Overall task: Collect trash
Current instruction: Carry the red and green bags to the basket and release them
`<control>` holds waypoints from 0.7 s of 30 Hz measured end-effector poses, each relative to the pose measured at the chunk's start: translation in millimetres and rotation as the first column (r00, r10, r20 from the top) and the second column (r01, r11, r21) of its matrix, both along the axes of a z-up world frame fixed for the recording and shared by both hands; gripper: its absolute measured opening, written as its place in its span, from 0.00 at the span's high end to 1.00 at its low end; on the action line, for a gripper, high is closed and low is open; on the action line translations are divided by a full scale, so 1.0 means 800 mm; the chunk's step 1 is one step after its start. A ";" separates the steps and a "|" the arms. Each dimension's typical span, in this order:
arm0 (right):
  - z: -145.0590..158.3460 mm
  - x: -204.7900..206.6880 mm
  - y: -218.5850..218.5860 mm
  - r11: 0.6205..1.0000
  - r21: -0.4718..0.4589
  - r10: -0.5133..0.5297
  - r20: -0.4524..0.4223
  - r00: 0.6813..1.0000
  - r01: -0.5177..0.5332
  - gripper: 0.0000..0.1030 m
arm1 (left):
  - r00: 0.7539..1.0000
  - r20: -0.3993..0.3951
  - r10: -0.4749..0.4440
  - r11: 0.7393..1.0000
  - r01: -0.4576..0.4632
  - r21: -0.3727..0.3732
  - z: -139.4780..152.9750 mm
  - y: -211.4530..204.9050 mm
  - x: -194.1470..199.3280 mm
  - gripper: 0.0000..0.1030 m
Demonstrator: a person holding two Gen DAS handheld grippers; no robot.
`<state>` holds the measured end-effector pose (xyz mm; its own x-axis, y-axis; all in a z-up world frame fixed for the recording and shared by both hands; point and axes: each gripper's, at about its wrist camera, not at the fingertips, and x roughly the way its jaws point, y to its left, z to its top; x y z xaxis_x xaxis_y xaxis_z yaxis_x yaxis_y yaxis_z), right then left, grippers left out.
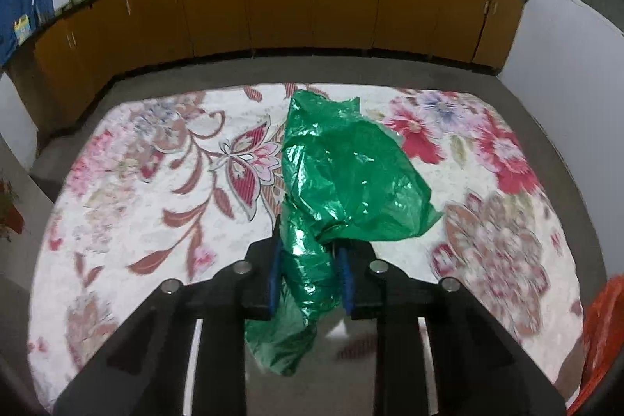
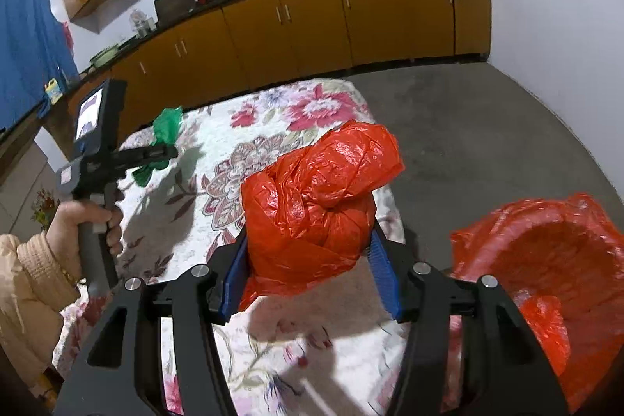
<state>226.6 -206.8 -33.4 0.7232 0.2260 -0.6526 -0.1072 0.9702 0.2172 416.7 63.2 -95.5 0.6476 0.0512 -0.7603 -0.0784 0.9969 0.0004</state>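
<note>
Green bag (image 1: 343, 174) in left claw (image 1: 310, 275), red bag (image 2: 312, 205) in right claw (image 2: 310, 275)

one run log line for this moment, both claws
left claw: shut on green bag | right claw: shut on red bag | lined bin: open, right of floral cloth

Crumpled green plastic bag (image 1: 343, 178), glossy and translucent, pinched at mid-length between blue pads (image 1: 347, 283), upper part bunched above, tail hanging below, over the floral cloth (image 1: 156, 182). Crumpled red plastic bag (image 2: 312, 205), wrinkled and shiny, balled up and clamped between blue pads (image 2: 384, 275) above the cloth's edge. To its right, open bin lined with red plastic (image 2: 546, 260), mouth upward, more red film inside.
</note>
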 end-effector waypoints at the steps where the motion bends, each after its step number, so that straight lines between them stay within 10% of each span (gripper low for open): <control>1: 0.007 -0.007 -0.005 1.000 0.000 -0.009 0.010 1.000 0.009 0.46 | 1.000 0.009 -0.009 1.000 0.009 0.006 0.007 -0.001 -0.007 0.77; 21: 0.084 -0.129 -0.109 0.976 -0.053 -0.204 0.109 0.973 0.210 0.46 | 0.928 0.171 -0.332 0.941 0.338 -0.010 0.157 -0.138 -0.213 0.77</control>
<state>123.1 -294.1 34.2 0.8135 0.0245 -0.5811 0.0789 0.9852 0.1521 246.7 -47.1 30.3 0.7382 -0.2176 -0.6385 0.2644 0.9642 -0.0230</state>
